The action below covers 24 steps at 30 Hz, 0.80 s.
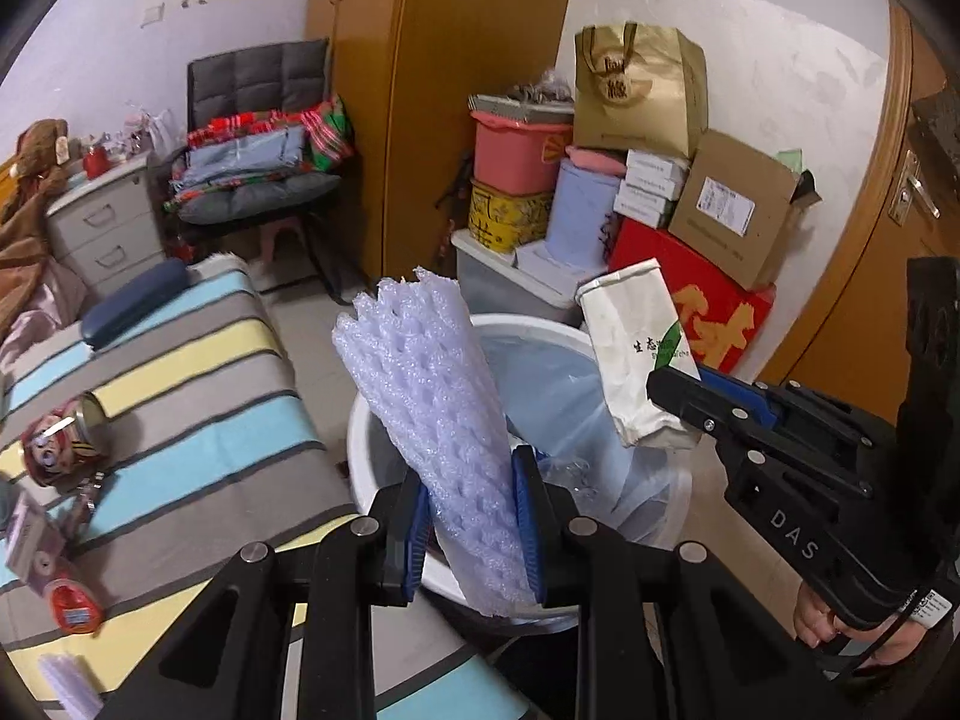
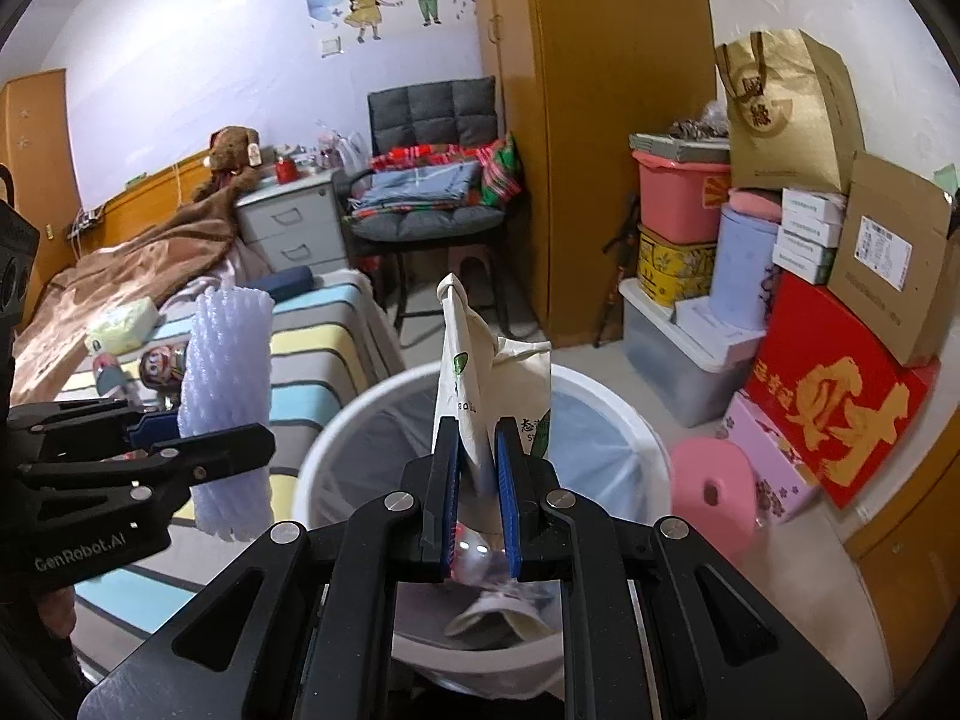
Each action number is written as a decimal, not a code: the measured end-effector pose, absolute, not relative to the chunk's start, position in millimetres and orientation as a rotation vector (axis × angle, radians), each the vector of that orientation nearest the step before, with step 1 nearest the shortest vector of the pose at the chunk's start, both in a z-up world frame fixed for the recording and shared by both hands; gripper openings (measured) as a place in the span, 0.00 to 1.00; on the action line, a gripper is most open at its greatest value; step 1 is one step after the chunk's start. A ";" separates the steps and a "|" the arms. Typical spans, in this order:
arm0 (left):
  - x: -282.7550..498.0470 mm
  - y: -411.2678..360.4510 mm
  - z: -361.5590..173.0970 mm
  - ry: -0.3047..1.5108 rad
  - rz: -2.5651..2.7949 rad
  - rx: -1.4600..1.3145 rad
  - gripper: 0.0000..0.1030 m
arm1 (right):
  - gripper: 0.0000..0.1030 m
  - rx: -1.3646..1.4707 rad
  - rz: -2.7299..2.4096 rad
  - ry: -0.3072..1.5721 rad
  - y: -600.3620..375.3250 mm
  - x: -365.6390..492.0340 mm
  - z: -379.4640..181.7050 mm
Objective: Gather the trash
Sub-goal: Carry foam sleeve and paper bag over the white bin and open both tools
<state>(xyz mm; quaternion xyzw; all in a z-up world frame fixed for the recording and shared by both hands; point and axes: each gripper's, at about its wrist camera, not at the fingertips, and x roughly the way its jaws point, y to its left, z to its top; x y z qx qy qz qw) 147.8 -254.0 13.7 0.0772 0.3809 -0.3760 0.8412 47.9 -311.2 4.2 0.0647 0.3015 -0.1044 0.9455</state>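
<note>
Because both pieces belong in the white bin (image 2: pixel 606 414), I am pinching the foam netting (image 1: pixel 444 420) in my left tool (image 1: pixel 474 528) and the paper bag (image 2: pixel 480 372) in my right tool (image 2: pixel 477 510), holding them above its liner.

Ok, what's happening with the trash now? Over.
Left gripper shut on white foam netting sleeve. Right gripper shut on crumpled white paper bag. Both over round white bin. Nothing blocking.

Bed (image 1: pixel 198 420), striped cover: navy case (image 1: pixel 135 303), decorated tin on its side (image 1: pixel 66 441), red-capped item (image 1: pixel 72 606), pale green packet (image 2: pixel 123 324), brown blanket (image 2: pixel 120 276). Floor (image 1: pixel 312 324): white lined bin (image 2: pixel 630 420), pink stool (image 2: pixel 714 495), clear storage box (image 2: pixel 666 360)
</note>
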 end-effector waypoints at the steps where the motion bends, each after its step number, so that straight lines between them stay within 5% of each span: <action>1: 148.7 -258.4 10.8 0.812 -0.798 0.166 0.25 | 0.12 0.133 -0.213 0.623 -313.7 48.8 2.1; 13: 167.2 -286.1 -15.2 0.878 -0.810 0.172 0.28 | 0.12 0.162 -0.241 0.703 -333.1 55.3 -17.1; 16: 169.5 -288.5 -18.8 0.894 -0.808 0.180 0.35 | 0.13 0.164 -0.253 0.726 -336.2 57.6 -19.5; 19: 170.4 -285.6 -17.9 0.888 -0.793 0.175 0.54 | 0.14 0.161 -0.256 0.733 -336.6 58.6 -21.0; 24: 170.1 -279.7 -12.5 0.868 -0.787 0.171 0.56 | 0.41 0.154 -0.261 0.728 -334.8 57.4 -19.5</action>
